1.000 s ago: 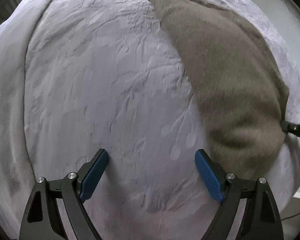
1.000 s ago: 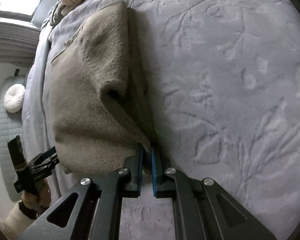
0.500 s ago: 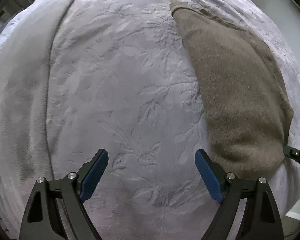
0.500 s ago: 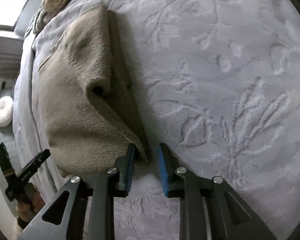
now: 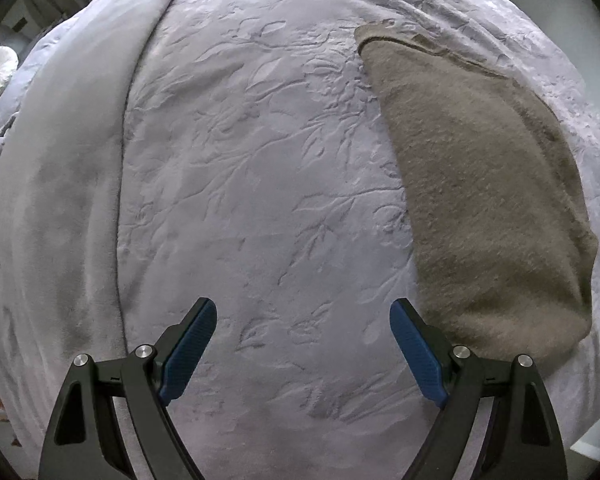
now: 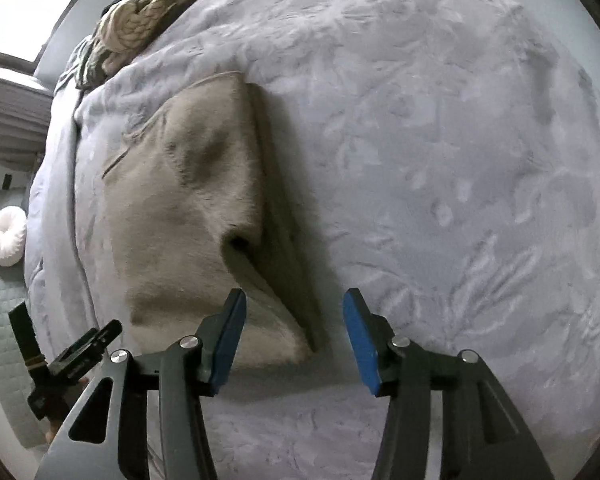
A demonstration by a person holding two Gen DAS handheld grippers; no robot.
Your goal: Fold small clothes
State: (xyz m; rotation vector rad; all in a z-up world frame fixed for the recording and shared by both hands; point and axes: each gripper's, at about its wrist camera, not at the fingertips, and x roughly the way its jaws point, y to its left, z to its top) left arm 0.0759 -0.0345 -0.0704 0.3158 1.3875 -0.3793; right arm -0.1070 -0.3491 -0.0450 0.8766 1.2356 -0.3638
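Brown fleece garment (image 6: 188,216) folded on the embossed grey blanket (image 6: 440,140), top layer doubled over (likely one fold done). Right gripper (image 6: 294,334) spread wide, empty, at its near corner; left gripper (image 5: 302,350) likewise open, off beside it over bare blanket.

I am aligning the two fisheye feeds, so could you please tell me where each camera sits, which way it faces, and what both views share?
Left wrist: sits on the left gripper, looking along its open blue-padded fingers across the grey embossed bedspread; the folded fuzzy taupe garment lies right of them.
Right wrist: sits on the right gripper, open, facing the garment's near corner; the left gripper's black frame shows at lower left.
Shared: garment, bedspread, a round white cushion and cream knitted clothes beyond.
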